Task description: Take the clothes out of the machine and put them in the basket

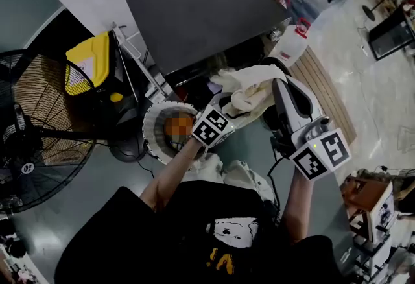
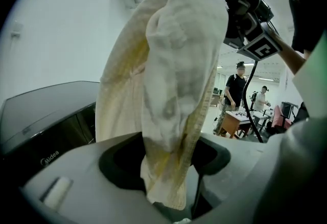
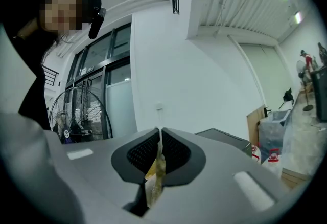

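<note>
Cloth [image 1: 249, 85], R gripper [image 3: 159, 130] level, jaws pinching it, L gripper [image 1: 224, 119] lower

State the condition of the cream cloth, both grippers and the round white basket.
cream cloth: lifted in the air, hanging between both grippers, not yet in the basket
right gripper: shut on the cloth's top end
left gripper: shut on the cloth lower down
round white basket: upright on the floor, contents unclear
</note>
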Action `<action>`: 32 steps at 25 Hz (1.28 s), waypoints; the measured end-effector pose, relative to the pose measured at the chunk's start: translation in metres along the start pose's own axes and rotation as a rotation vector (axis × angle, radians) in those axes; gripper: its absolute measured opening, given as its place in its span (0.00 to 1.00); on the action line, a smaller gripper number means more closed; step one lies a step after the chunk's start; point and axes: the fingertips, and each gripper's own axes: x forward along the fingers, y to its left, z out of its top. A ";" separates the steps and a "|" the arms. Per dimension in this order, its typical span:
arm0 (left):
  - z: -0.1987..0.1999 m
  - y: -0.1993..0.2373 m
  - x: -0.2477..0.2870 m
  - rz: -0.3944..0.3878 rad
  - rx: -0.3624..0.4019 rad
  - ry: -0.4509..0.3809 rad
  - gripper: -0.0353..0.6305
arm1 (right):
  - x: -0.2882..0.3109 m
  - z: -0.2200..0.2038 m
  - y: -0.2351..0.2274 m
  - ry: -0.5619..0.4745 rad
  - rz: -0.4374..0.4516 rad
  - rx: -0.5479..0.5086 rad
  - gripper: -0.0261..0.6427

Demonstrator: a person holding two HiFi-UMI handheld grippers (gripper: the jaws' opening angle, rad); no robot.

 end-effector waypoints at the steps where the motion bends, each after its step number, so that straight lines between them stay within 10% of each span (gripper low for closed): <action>1: 0.006 -0.001 0.001 0.013 0.004 -0.006 0.42 | -0.003 0.003 0.000 -0.004 0.006 0.000 0.08; 5: 0.029 -0.008 0.000 0.062 0.017 -0.053 0.08 | -0.016 0.013 -0.001 -0.022 0.025 0.009 0.08; 21: 0.083 -0.033 -0.092 0.371 -0.075 -0.292 0.08 | -0.085 0.004 -0.017 0.027 0.138 0.027 0.08; 32: 0.122 -0.062 -0.177 0.573 -0.002 -0.412 0.08 | -0.090 0.005 0.024 0.005 0.318 0.033 0.08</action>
